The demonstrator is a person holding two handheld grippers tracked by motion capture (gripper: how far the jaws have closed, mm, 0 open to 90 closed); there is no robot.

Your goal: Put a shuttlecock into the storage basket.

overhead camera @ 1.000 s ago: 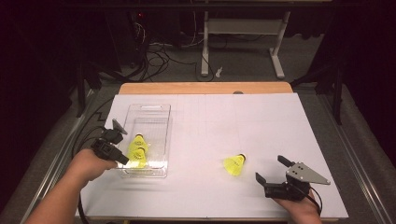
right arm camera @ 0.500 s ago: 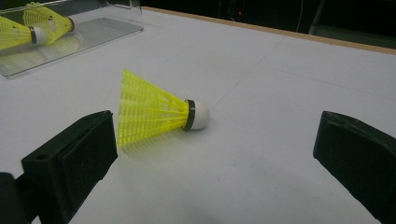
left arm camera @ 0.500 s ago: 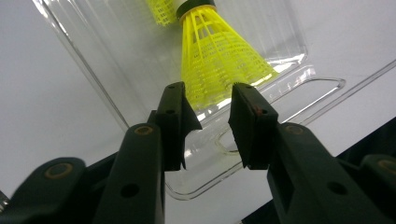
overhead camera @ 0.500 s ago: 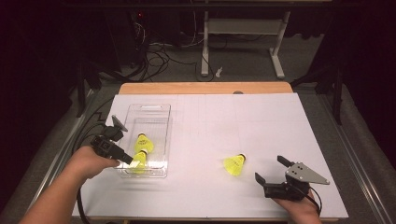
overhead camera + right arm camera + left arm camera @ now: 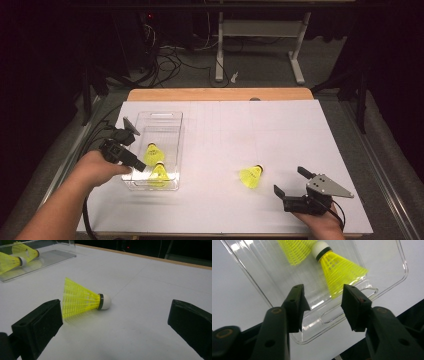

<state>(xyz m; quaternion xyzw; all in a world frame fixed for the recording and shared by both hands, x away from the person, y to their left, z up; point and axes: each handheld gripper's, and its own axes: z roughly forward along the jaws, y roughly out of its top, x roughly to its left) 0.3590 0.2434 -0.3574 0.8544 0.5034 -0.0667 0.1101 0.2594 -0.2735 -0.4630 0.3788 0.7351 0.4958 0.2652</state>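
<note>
Two yellow shuttlecocks lie in a clear plastic tray on the left of the white table. My left gripper hovers over the tray's near left corner. Its jaws have just been opening and nothing is between them. In the left gripper view the gripper stands above the tray's rim, with the near shuttlecock just beyond. A third shuttlecock lies on its side on the table. My right gripper rests wide open just short of that shuttlecock.
The white sheet covers the table, with a wooden edge at the back. Cables trail off the table's left side. A person's hands and forearms come in from the bottom. In the right gripper view the tray sits at the far left.
The left gripper has let go of a shuttlecock, which now lies in the tray. It has lifted a little and its jaws have opened. The right gripper has stayed still.
</note>
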